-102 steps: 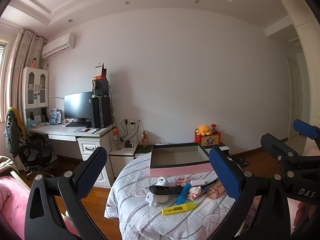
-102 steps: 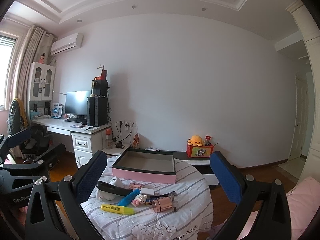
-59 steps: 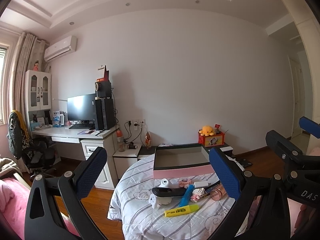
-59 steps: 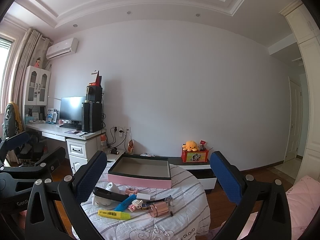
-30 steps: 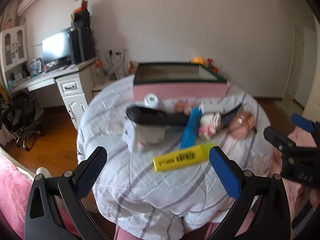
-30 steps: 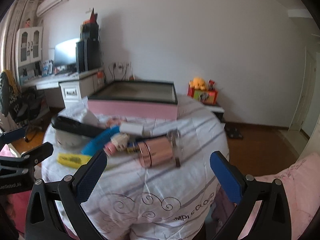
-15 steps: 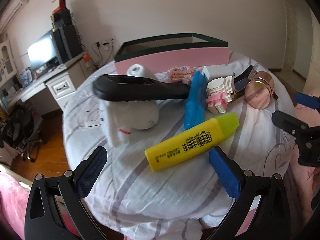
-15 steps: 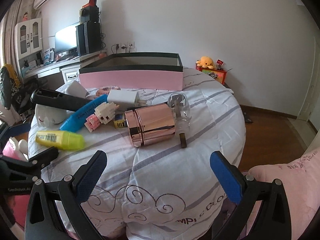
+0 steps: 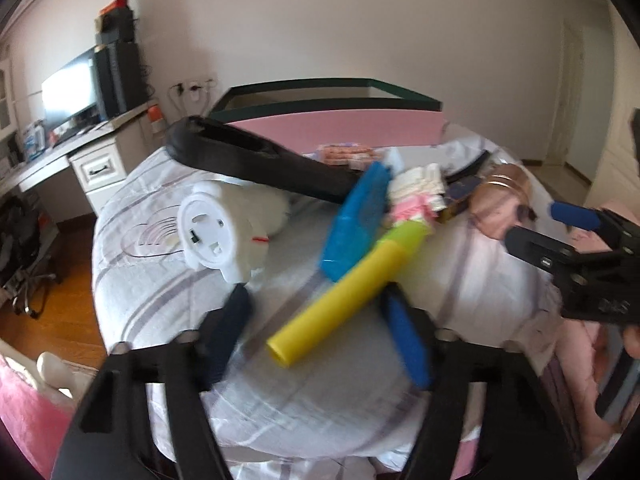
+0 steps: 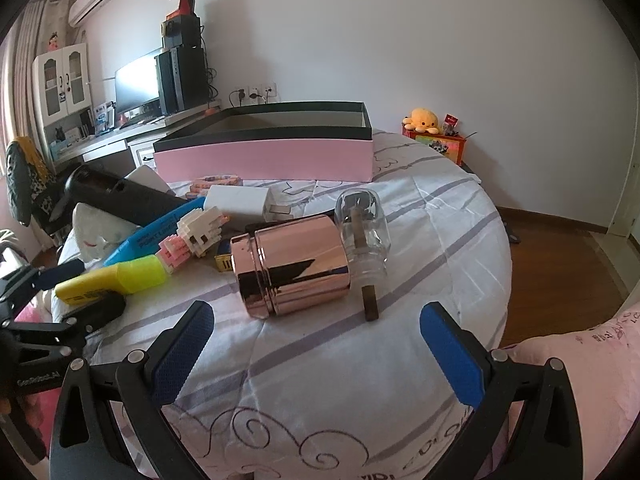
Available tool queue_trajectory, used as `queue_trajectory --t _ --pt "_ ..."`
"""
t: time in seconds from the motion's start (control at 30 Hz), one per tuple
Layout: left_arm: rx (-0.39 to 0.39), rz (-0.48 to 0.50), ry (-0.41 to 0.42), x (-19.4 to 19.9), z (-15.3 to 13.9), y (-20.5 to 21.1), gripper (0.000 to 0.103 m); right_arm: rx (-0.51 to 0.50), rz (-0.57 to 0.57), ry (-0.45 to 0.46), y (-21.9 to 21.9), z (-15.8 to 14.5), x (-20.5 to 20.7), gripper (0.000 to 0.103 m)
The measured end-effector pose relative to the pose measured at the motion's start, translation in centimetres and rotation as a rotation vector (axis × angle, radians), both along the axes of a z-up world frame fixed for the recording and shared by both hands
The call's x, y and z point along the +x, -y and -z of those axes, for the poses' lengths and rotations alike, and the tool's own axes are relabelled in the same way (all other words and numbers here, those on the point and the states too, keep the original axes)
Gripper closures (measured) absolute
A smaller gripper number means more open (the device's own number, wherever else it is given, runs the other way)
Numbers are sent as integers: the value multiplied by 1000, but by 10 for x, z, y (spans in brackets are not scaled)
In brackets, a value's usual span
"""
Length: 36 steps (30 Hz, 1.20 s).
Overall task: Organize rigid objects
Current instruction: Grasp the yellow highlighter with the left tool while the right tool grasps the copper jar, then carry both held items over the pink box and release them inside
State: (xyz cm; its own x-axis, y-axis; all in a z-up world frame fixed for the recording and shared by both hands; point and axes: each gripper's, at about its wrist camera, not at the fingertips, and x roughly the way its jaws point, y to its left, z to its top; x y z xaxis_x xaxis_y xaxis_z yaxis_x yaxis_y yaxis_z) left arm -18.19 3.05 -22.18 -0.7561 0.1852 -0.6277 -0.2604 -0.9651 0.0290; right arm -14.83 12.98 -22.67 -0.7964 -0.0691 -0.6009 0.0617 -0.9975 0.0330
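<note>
A pink box with a dark rim stands open at the back of the round table; it also shows in the left wrist view. In front lie a yellow highlighter, a blue marker, a pink-and-white block toy, a black handle on a white device, a white charger, a rose-gold canister and a clear glass bottle. My left gripper is open around the highlighter's near end. My right gripper is open just before the canister.
A desk with monitor and speakers stands at the back left. A yellow plush on a colourful box sits behind the table. Wooden floor lies to the right. Pink bedding borders the table's near right edge.
Both grippers have moved in close to the table. The left jaws have narrowed and now straddle the highlighter's near end. The right gripper has come nearer the canister, still wide open.
</note>
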Motion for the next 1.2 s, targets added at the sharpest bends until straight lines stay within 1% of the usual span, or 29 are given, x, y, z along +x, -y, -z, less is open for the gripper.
queue_trajectory --t 0.03,0.07,0.1,0.17,0.3,0.37,0.4,0.43,0.47,0.5,0.53,0.57,0.6,0.63,0.67,0.77,0.83,0.93,1.0,1.13,1.2 --pt "-3 8 0 0 0 -2 50 -4 -4 0 -1 0 -1 0" --pt "-3 17 0 2 -1 -3 55 -9 -7 2 -2 1 -3 0" --pt "-1 17 0 4 -1 -4 57 -13 -10 1 -2 1 -4 0" --pt "13 28 8 6 -1 -6 68 -25 -23 1 -4 2 -6 0" --pt "31 21 24 8 0 -7 70 -43 -34 2 -8 3 -13 0" --pt "60 28 38 9 0 -6 78 -59 -40 -2 -11 4 -16 0" --pt "68 32 40 9 0 -5 79 -67 -48 0 -11 4 -18 0" --pt "82 43 44 10 0 -4 85 -72 -52 -5 -12 4 -18 0" --pt "96 59 52 10 0 -5 87 -76 -59 -5 -11 4 -19 0" --pt "110 72 54 11 1 -7 88 -78 -68 -6 -10 4 -19 1" --pt "115 81 59 12 2 -9 88 -79 -76 -7 -9 4 -19 8" --pt "114 85 54 13 3 -12 88 -75 -84 -9 -7 3 -18 20" --pt "106 83 51 14 3 -13 88 -62 -86 -6 -5 3 -18 22" --pt "99 82 47 14 4 -15 88 -57 -92 -2 -5 3 -19 23" --pt "108 81 50 13 5 -15 88 -56 -98 1 -4 3 -19 24" --pt "171 84 78 5 6 -8 88 -57 -100 5 -5 4 -22 24" --pt "189 101 85 1 6 -6 85 -46 -98 10 -3 5 -24 24" --pt "173 111 72 2 7 -10 86 -2 -96 23 2 8 -29 24" --pt "157 90 61 1 5 -12 88 16 -95 22 4 9 -31 24" --pt "151 82 36 8 2 -12 88 -16 -100 20 0 5 -27 26" --pt "132 74 8 12 -3 -12 88 -22 -100 12 -3 1 -24 26"
